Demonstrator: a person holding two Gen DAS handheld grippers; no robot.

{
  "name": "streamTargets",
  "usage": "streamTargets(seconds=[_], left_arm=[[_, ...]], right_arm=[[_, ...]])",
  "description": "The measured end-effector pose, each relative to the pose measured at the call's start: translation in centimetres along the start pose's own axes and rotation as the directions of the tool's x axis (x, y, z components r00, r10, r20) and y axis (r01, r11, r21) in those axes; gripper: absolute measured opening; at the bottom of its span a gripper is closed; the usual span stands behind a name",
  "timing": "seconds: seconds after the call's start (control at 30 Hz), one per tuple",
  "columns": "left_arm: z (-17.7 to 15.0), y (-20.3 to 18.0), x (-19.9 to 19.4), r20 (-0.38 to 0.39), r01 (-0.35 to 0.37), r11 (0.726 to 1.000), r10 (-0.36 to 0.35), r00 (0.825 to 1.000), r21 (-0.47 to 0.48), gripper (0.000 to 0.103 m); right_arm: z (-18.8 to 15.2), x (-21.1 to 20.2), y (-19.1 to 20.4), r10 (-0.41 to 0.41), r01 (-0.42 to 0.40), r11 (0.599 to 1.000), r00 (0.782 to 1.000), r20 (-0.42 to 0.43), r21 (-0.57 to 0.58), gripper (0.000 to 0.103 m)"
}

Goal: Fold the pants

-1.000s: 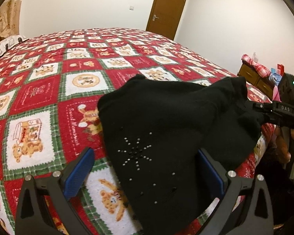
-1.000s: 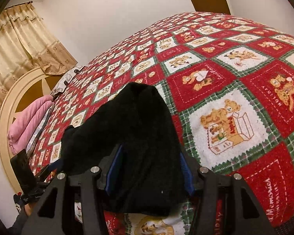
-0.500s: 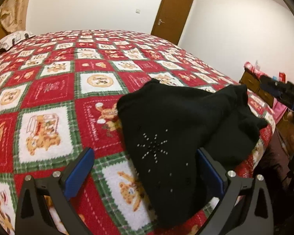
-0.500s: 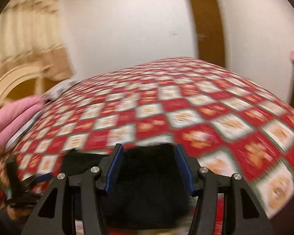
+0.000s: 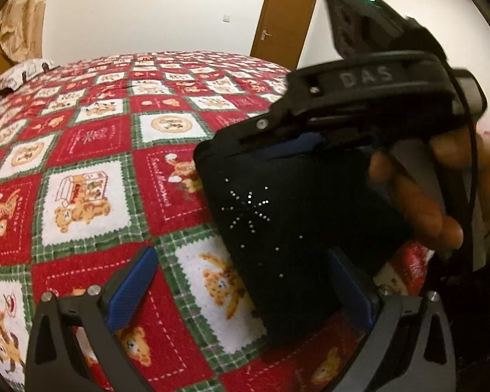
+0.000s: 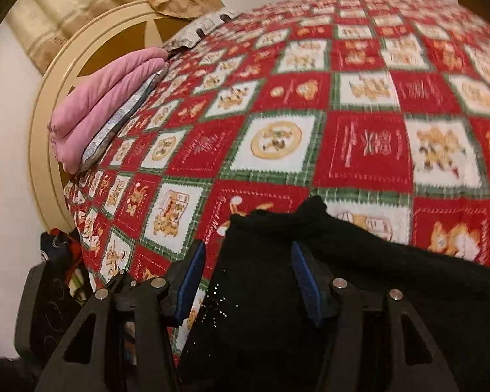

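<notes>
The black pants (image 5: 277, 215), with a star of small studs, lie folded on the red checked bedspread (image 5: 91, 143). My left gripper (image 5: 243, 289) stands open low over the near edge. The pants' near corner lies between its blue pads (image 5: 134, 287) without being pressed. A hand (image 5: 418, 202) holds the right gripper's black body (image 5: 366, 78) just above the pants' far edge. In the right wrist view the right gripper (image 6: 249, 279) has a thick fold of the pants (image 6: 261, 294) between its blue pads and appears shut on it.
A pink folded blanket (image 6: 104, 98) and a pillow (image 5: 23, 72) sit by the round cream headboard (image 6: 45, 114). A brown door (image 5: 287, 19) stands in the far wall. The bed's near edge runs just below the grippers, with dark clutter (image 6: 58, 251) beside it.
The right gripper swung from the pants' right end across to above them, turning toward the headboard with fabric between its pads. The spread pants became a narrower stack. The left gripper barely moved.
</notes>
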State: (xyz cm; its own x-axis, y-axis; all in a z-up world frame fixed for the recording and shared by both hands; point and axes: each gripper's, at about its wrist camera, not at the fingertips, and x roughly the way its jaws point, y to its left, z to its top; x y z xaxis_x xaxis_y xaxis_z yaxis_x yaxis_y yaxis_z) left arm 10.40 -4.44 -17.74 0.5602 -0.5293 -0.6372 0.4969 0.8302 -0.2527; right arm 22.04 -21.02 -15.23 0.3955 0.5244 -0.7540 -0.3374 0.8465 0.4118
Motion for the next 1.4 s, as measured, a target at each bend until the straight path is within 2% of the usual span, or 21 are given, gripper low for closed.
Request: streamTargets(seconds=[0.07,0.17,0.27,0.37,0.4,0.47,0.6,0.73,0.77,0.8,0.83,0.87,0.9,0.97,1.13,1.27,1.4], left_arm=[[0.3,0.3,-0.1,0.006,0.057,0.998,-0.056,0.998,-0.035,0.103],[1.1,0.9,0.4,0.006,0.126,0.987,-0.126,0.992,-0.103,0.103],[1.8,1.1,1.1,0.01,0.134,0.984,-0.134,0.991,-0.12,0.103],[2.4,0.8,1.8,0.007,0.124,0.986,-0.124,0.992,-0.109,0.103],[2.6,0.7,2.1,0.007,0.13,0.985,-0.13,0.991,-0.111,0.103],[2.9,0.5,2.3,0.006,0.139,0.984,-0.14,0.99,-0.112,0.102],[3.4,-0.2,3.3,-0.008,0.138,0.986,-0.14,0.99,-0.098,0.102],[3.6,-0.6,3.7,-0.018,0.143,0.986,-0.145,0.989,-0.082,0.098],[3.6,-0.7,3.7,-0.018,0.142,0.986,-0.144,0.989,-0.083,0.091],[3.7,-0.8,3.8,-0.019,0.146,0.986,-0.148,0.989,-0.079,0.077],[3.8,-0.9,3.7,-0.021,0.148,0.986,-0.149,0.989,-0.074,0.068],[3.9,-0.9,3.7,-0.03,0.15,0.986,-0.152,0.988,-0.074,0.052],[3.9,-0.8,3.6,-0.038,0.162,0.983,-0.165,0.986,-0.082,0.04],[3.9,-0.6,3.5,-0.043,0.189,0.977,-0.194,0.98,-0.098,0.031],[4.6,0.2,1.6,0.008,0.224,0.966,-0.225,0.974,-0.131,0.026],[6.0,2.4,-1.8,0.087,0.225,0.965,-0.215,0.973,-0.136,0.026],[7.9,6.9,-5.9,0.154,0.146,0.98,-0.124,0.98,-0.137,0.025]], right_arm=[[-0.9,-3.7,-0.3,-0.001,0.002,1.0,0.996,0.084,-0.011,0.056],[-2.5,-8.8,-2.1,-0.107,0.11,0.994,0.979,0.176,-0.008,0.056],[-5.5,-14.7,-7.2,-0.247,0.219,0.966,0.94,0.235,0.137,0.056],[-8.2,-18.1,-11.9,-0.366,0.299,0.913,0.9,0.236,0.276,0.056],[-8.6,-18.5,-12.9,-0.37,0.299,0.906,0.902,0.222,0.299,0.056],[-9.8,-18.3,-14.9,-0.341,0.262,0.903,0.919,0.196,0.341,0.056],[-10.5,-16.1,-15.3,-0.282,0.21,0.918,0.942,0.181,0.336,0.056],[-11.0,-14.3,-14.2,-0.261,0.194,0.931,0.946,0.193,0.31,0.055],[-11.1,-13.9,-13.9,-0.265,0.2,0.932,0.945,0.192,0.302,0.053],[-11.3,-13.8,-13.6,-0.268,0.206,0.935,0.944,0.192,0.289,0.049],[-11.4,-13.8,-13.1,-0.263,0.204,0.939,0.944,0.197,0.276,0.037],[-11.4,-14.1,-12.7,-0.237,0.177,0.947,0.949,0.209,0.27,0.029],[-11.4,-14.5,-12.3,-0.203,0.142,0.954,0.954,0.22,0.264,0.028],[-11.2,-15.1,-11.4,-0.189,0.13,0.961,0.953,0.235,0.244,0.026],[-9.1,-16.7,-9.3,-0.124,0.071,0.977,0.956,0.267,0.201,0.025],[-4.8,-16.2,-6.8,-0.046,0.009,0.991,0.961,0.272,0.136,0.025],[0.9,-12.9,-4.3,0.046,-0.065,0.996,0.963,0.265,0.063,0.025]])
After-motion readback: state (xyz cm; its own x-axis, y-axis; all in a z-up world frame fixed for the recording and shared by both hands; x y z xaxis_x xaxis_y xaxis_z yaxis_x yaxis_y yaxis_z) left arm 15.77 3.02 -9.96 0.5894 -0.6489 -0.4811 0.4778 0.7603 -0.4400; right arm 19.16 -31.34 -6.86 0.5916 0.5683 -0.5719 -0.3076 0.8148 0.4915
